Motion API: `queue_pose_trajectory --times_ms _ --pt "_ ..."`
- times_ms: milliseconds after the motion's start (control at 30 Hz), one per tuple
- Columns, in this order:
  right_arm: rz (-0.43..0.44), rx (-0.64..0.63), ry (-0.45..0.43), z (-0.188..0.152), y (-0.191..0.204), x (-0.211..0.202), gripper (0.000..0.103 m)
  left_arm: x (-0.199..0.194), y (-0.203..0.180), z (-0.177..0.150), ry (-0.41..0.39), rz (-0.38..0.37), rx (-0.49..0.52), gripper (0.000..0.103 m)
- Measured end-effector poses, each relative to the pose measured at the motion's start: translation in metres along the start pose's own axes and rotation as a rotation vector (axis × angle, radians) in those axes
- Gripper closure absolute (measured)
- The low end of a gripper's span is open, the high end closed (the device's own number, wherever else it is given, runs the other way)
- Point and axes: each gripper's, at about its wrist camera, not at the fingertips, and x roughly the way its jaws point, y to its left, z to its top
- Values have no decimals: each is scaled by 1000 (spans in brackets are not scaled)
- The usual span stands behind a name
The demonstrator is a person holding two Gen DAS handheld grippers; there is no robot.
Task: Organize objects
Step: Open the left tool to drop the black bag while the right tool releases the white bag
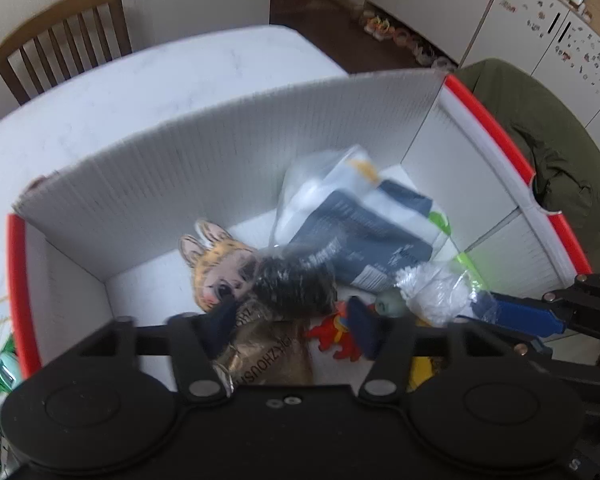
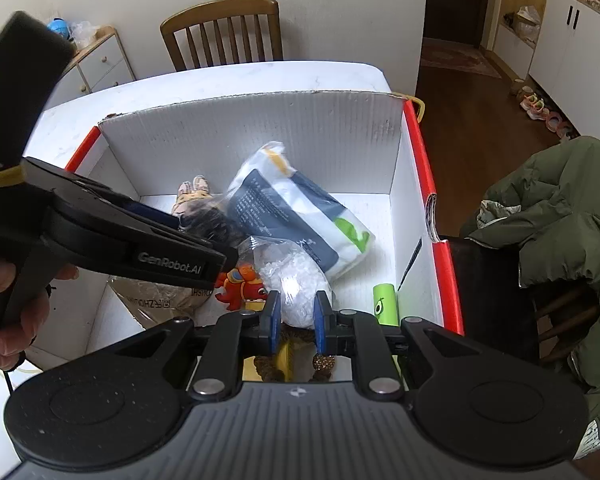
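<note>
Your right gripper had its blue fingers pinching a clear plastic bag of white stuff, low inside the white box with red rims that sat on the white desk. Your left gripper had its fingers spread wide, with nothing pinched between them; they hung over a brown printed pouch and a red toy figure on the box floor. Just past those fingers lay a dark bundle in clear wrap, resting partly on a flat card shaped like a rabbit-eared animal face. Behind both, a white and dark-blue packet lay slanted across the middle of the box, touching the clear bag. Near the right wall of the box stood a small green roll with an avocado picture, apart from the rest. Your hand was wrapped around the left gripper's handle at the box's left side. Beyond the box, a wooden chair stood at the far edge of the desk, and an olive-green jacket hung over another chair to the right.
</note>
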Motion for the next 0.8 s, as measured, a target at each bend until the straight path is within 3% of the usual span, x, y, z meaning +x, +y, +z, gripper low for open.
queue_pose_trajectory --times_ms 533,667,800 --pt "62 39 -57 -6 -1 -32 86 -44 1 -16 -113 -39 11 21" --pt "68 45 -81 -9 3 -42 73 -62 0 -21 -150 -57 21 19" --pt "67 37 -101 -10 12 -50 72 -84 5 -30 -184 -70 34 17"
